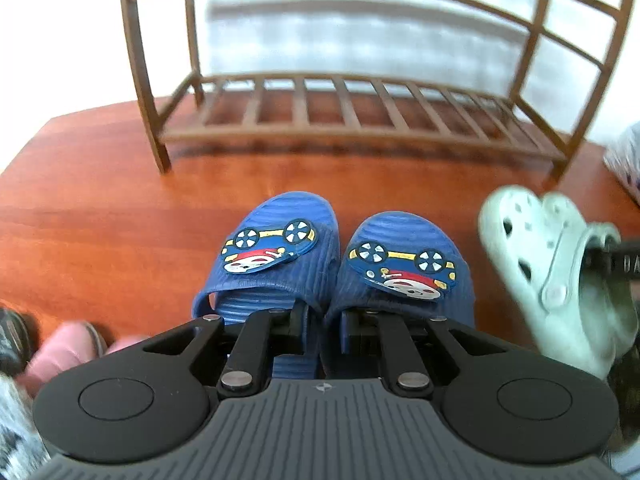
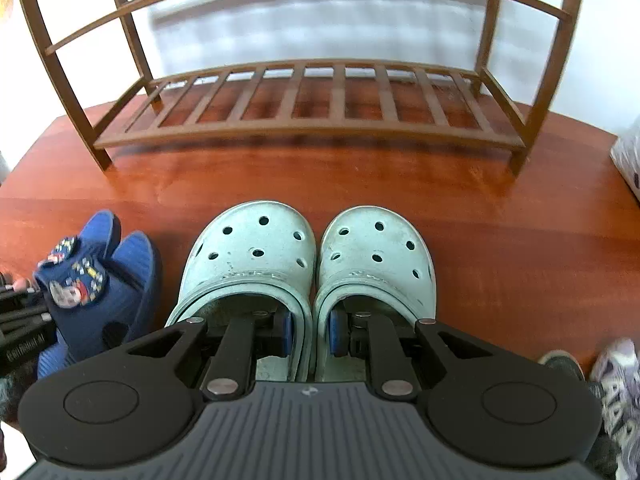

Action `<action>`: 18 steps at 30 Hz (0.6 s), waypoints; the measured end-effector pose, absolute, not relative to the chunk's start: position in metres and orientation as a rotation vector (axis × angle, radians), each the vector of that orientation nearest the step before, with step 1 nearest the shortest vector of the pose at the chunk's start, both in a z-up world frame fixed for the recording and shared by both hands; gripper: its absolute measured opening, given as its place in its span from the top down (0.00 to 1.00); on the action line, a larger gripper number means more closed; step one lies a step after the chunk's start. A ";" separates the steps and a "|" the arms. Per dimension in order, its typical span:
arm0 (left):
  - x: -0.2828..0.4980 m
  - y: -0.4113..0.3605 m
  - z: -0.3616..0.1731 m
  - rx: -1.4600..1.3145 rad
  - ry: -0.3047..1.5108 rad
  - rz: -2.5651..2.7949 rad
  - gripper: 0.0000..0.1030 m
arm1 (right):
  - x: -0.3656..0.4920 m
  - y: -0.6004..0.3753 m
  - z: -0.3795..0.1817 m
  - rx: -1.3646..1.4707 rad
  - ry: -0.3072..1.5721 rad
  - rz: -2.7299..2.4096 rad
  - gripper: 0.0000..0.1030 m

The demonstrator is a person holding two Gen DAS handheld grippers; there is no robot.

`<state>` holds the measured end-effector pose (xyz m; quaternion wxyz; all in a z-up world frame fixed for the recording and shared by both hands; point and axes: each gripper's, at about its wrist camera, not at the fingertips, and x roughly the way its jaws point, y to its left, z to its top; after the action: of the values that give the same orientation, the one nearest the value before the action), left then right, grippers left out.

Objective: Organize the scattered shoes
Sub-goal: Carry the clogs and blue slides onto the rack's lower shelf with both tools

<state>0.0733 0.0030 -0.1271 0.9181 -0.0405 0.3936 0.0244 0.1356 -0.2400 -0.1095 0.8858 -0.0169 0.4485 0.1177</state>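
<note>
My left gripper is shut on a pair of blue slippers with cartoon car patches, one finger inside each, pinching their inner walls together above the red-brown wooden table. In the right wrist view that same blue pair hangs at the left. My right gripper is shut the same way on a pair of pale mint clogs with round holes; the mint clogs show at the right of the left wrist view. A brown slatted shoe rack stands ahead, its lower shelf bare; the rack also fills the right wrist view.
A pink shoe and a dark shoe lie at the lower left. A lilac and grey sneaker lies at the lower right. A white patterned bag sits at the table's right edge.
</note>
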 end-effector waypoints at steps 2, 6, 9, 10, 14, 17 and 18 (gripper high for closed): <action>0.084 0.006 -0.121 -0.084 0.793 0.077 0.85 | 0.147 -0.234 -0.107 -0.034 0.927 0.264 0.81; 0.107 0.016 -0.108 -0.097 0.766 0.136 0.85 | 0.171 -0.217 -0.102 -0.037 0.913 0.299 0.82; 0.129 0.026 -0.101 -0.102 0.753 0.160 0.85 | 0.189 -0.202 -0.099 -0.043 0.903 0.303 0.81; 0.137 0.030 -0.099 -0.103 0.749 0.166 0.85 | 0.195 -0.197 -0.098 -0.041 0.900 0.299 0.81; 0.170 0.044 -0.095 -0.114 0.736 0.186 0.85 | 0.219 -0.178 -0.097 -0.031 0.889 0.283 0.82; 0.193 0.055 -0.098 -0.127 0.737 0.203 0.85 | 0.239 -0.161 -0.099 -0.023 0.878 0.271 0.82; 0.198 0.059 -0.098 -0.131 0.739 0.207 0.85 | 0.248 -0.155 -0.100 -0.015 0.876 0.267 0.82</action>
<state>0.1984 0.0593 -0.0980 0.9253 -0.0639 0.3601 0.1007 0.2484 -0.1548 -0.1004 0.8970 -0.0075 0.4229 0.1287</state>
